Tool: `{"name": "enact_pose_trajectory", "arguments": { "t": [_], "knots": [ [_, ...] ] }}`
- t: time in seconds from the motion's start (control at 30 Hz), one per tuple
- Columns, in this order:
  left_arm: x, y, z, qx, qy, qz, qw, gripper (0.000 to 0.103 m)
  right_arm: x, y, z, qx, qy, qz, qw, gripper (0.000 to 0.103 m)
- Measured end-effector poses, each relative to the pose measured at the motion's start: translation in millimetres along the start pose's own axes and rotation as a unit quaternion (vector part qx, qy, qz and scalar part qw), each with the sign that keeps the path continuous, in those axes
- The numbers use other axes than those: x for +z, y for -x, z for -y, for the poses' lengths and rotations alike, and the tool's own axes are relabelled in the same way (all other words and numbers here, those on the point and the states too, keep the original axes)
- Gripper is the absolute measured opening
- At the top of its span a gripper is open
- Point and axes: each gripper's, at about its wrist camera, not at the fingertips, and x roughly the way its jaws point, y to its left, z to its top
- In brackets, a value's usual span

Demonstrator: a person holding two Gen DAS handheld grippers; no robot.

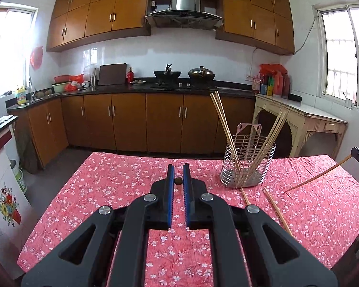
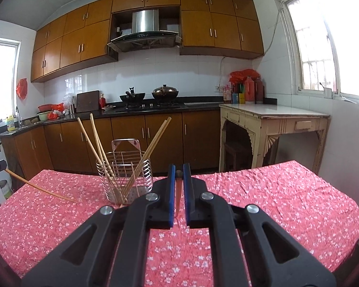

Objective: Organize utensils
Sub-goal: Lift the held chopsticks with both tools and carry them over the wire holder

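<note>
A wire utensil basket (image 1: 247,165) stands on the table with several wooden chopsticks (image 1: 223,124) leaning in it; it also shows in the right wrist view (image 2: 124,179). My left gripper (image 1: 178,181) is shut on a chopstick seen end-on; that chopstick (image 2: 40,187) slants down to the cloth in the right wrist view. My right gripper (image 2: 178,173) is shut on another chopstick (image 2: 178,196), which slants from it to the cloth in the left wrist view (image 1: 318,177). Two loose chopsticks (image 1: 276,209) lie in front of the basket.
The table has a pink floral cloth (image 1: 122,191). Beyond it are brown kitchen cabinets (image 1: 129,119), a counter with woks (image 1: 167,74), and a cream side table (image 2: 272,122) at the right under a window.
</note>
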Motion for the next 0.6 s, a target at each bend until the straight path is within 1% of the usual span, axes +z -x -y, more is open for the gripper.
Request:
{"name": "enact_pose_trajectory", "arguments": {
  "t": [0.2,0.6],
  "knots": [
    [11,-1,2,-0.001,-0.001,0.007,1.0000,0.007,15,-5,-3,0.005,0.004,0.012,1.000,0.008],
    [53,-10,10,-0.014,-0.001,0.024,0.9996,0.007,65,-28,-17,0.024,0.003,0.036,0.999,0.008]
  ]
}}
